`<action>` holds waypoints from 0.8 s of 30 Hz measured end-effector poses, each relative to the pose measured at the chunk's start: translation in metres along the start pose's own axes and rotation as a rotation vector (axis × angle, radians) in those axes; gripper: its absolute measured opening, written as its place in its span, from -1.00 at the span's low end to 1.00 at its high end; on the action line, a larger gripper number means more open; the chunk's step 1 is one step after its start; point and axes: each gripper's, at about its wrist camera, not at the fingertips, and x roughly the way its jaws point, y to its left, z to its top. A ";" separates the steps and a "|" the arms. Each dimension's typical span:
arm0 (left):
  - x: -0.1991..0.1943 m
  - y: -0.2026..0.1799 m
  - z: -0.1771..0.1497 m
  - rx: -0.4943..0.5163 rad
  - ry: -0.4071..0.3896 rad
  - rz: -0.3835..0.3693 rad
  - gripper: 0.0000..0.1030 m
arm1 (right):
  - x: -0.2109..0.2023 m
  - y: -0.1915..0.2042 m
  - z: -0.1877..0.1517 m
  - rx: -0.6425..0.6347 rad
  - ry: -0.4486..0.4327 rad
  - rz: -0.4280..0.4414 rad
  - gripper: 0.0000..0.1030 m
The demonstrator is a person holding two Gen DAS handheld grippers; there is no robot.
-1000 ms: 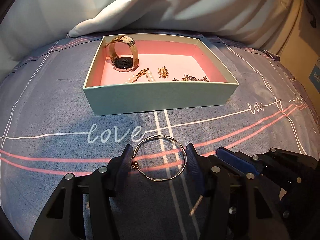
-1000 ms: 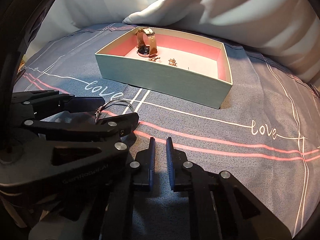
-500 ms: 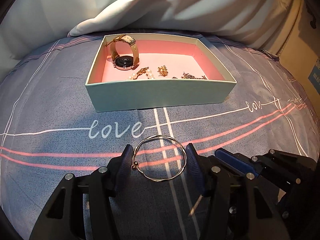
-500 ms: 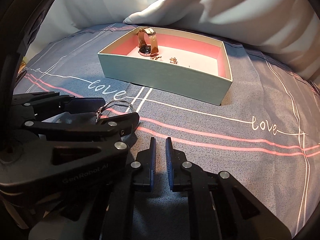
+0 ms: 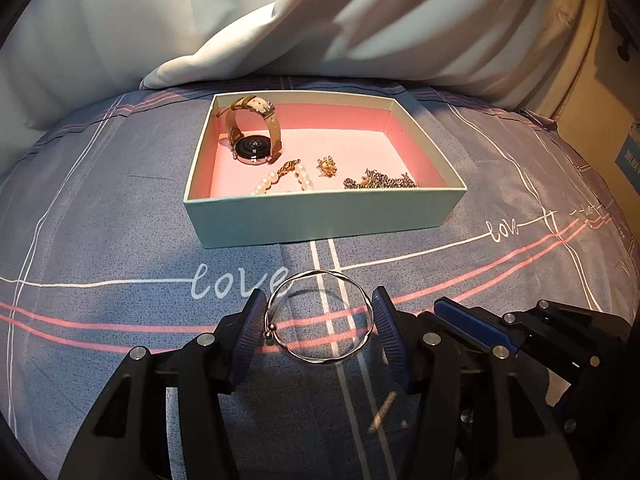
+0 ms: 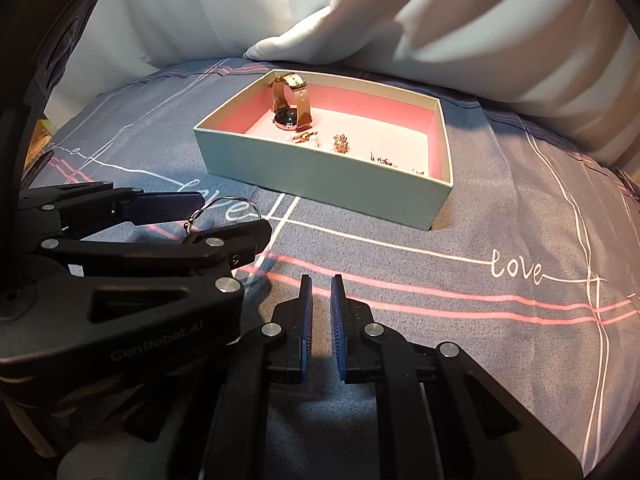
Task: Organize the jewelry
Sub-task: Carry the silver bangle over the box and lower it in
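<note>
Nearest you: your left gripper (image 5: 318,322) pinches the silver bangle (image 5: 320,316) across its width, short of the box (image 5: 320,216). Your right gripper (image 6: 321,312), beside it, is nearly pressed together on nothing. Inside the box: pearl bracelet (image 5: 276,180), gold charm (image 5: 327,166), chain (image 5: 380,181), watch (image 5: 254,136). Only the bangle looks left to stow.

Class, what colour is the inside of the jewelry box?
Pink lining inside the jewelry box, with pale mint-green outer walls; the left wrist view shows it best.
</note>
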 end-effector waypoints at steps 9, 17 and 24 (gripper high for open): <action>-0.020 0.001 0.061 -0.007 -0.127 -0.019 0.04 | -0.016 -0.011 0.067 -0.015 -0.125 -0.045 -0.79; -0.016 0.006 0.107 -0.028 -0.162 -0.008 0.04 | -0.007 -0.021 0.108 -0.024 -0.142 -0.081 -0.79; 0.007 0.010 0.115 -0.050 -0.122 0.007 0.04 | 0.011 -0.030 0.112 -0.020 -0.110 -0.091 -0.79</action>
